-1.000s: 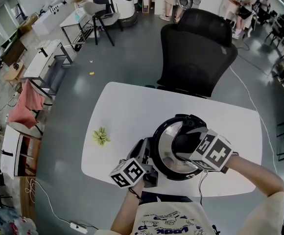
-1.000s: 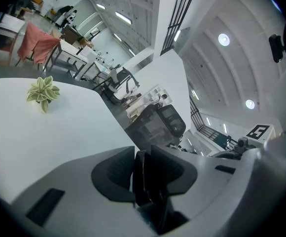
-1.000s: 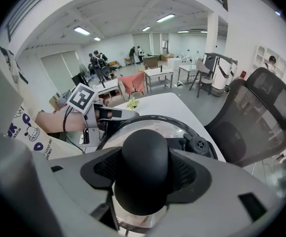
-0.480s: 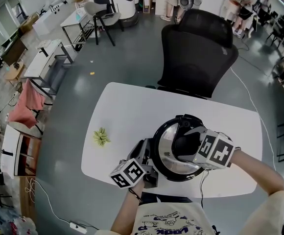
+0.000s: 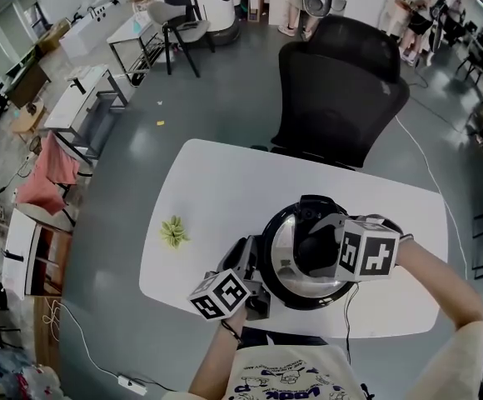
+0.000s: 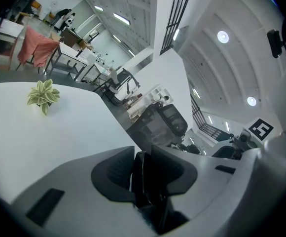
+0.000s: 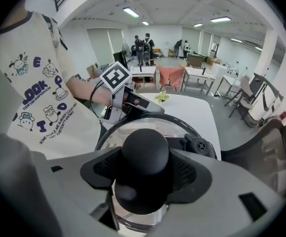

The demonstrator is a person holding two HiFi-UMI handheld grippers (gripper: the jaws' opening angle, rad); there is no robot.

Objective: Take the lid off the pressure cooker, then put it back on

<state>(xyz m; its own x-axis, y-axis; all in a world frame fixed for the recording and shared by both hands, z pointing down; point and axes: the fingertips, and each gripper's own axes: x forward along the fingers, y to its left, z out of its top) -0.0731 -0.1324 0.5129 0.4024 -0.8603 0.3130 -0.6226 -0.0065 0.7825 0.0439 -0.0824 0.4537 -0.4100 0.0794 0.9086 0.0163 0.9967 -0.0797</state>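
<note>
Your shirt (image 7: 39,98) reads "LOOK" in big blue letters (the small line below is too fine to read).

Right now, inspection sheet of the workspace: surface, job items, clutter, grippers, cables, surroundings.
Surface: white table, rounded corners.
Job's things: cooker near the front edge, lid on it.
Clutter: small green plant on the table's left part.
Grippers: left gripper shut on the cooker's side handle; right gripper shut on the lid's knob.
Cables: cord hanging off the front edge below the cooker; floor cord by the chair.
Surroundings: black chair behind the table; desks and people farther off.
</note>
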